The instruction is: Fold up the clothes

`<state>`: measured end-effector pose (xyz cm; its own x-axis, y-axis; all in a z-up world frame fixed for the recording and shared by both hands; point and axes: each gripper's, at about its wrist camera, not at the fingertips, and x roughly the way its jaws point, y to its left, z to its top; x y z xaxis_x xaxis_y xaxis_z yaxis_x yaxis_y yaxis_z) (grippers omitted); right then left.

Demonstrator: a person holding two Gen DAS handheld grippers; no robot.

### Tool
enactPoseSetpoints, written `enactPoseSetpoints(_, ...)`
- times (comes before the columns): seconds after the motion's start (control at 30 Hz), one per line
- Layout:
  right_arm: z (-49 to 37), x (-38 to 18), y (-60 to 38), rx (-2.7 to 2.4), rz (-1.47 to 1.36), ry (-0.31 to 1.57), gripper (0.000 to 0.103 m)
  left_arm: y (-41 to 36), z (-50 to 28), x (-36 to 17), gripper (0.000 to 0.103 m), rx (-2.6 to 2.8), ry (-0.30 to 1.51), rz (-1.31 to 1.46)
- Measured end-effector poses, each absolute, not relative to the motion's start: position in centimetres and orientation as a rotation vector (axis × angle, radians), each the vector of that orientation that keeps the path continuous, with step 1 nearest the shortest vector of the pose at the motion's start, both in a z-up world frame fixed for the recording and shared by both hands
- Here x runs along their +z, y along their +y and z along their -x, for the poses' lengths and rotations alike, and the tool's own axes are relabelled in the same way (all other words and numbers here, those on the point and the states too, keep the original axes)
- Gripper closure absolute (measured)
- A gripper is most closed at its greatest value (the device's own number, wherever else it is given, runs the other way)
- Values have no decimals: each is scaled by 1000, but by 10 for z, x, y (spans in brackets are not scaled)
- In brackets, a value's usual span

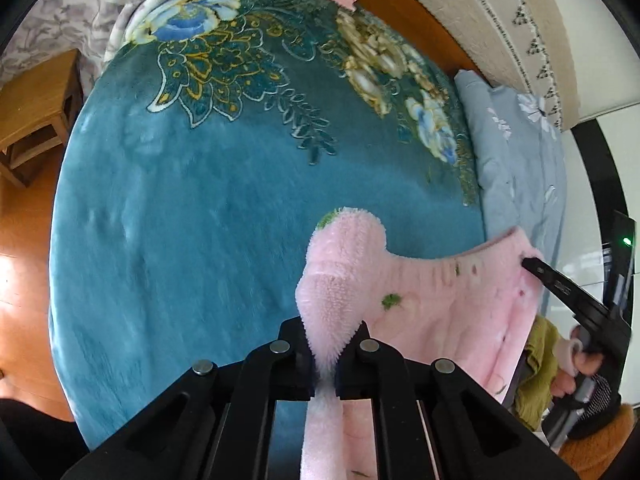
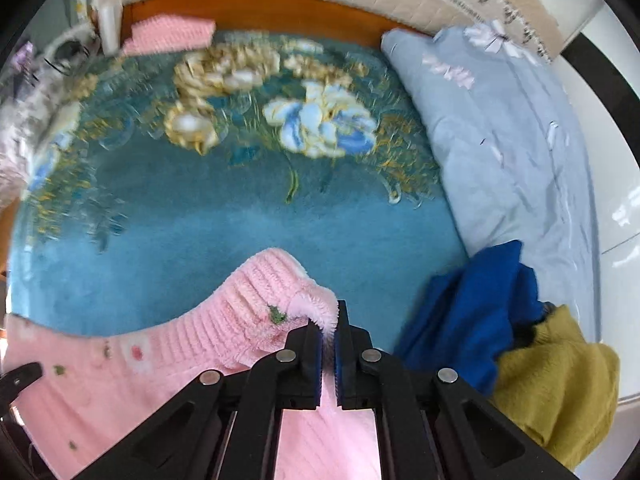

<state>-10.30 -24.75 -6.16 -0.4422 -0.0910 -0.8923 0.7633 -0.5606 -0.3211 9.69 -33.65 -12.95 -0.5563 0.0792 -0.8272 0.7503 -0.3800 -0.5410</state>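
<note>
Stretching above the near edge of the teal blanket [image 1: 200, 200], a pink fleece garment [image 1: 440, 312] is held taut, left gripper [image 1: 326, 354] and right gripper [image 2: 329, 330] each clamped on a corner, seemingly to be spread flat for folding

Black tongs [image 1: 325, 350] — round silver rivets; blue-lined pads [image 2: 319, 360]

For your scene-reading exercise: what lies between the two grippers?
The pink fleece garment hangs stretched between them, the left gripper pinching one corner and the right gripper the other. Both wrist views show it.
</note>
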Motion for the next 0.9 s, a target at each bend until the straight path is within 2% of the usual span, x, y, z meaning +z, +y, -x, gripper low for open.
enactPoseSetpoints(0.3, 123, -146, -249, -2016, -1370, 1006, 99, -343, -86, -176, 97, -1876, 1410, -1277)
enactPoseSetpoints(0.6, 126, -174, -248, -1996, -1447, 1008, 95, -343, -84, -194, 95, -1829, 1413, -1365)
enactPoseSetpoints(0.67, 123, -165, -244, -1992, -1432, 1009, 90, -343, -83, -195, 93, -1831, 1407, -1377)
enactPoseSetpoints(0.73, 120, -146, -237, -2011, -1405, 979, 60, -343, -87, -194, 93, -1819, 1440, -1378)
enactPoseSetpoints(0.8, 113, -114, -221, -2056, -1356, 856, 54, -344, -94, -190, 82, -1801, 1454, -1373)
enactPoseSetpoints(0.87, 105, -75, -187, -2102, -1310, 698, 54, -344, -101, -181, 72, -1777, 1438, -1360)
enactPoseSetpoints(0.9, 102, -57, -160, -2132, -1290, 632, 52, -343, -104, -176, 70, -1777, 1426, -1353)
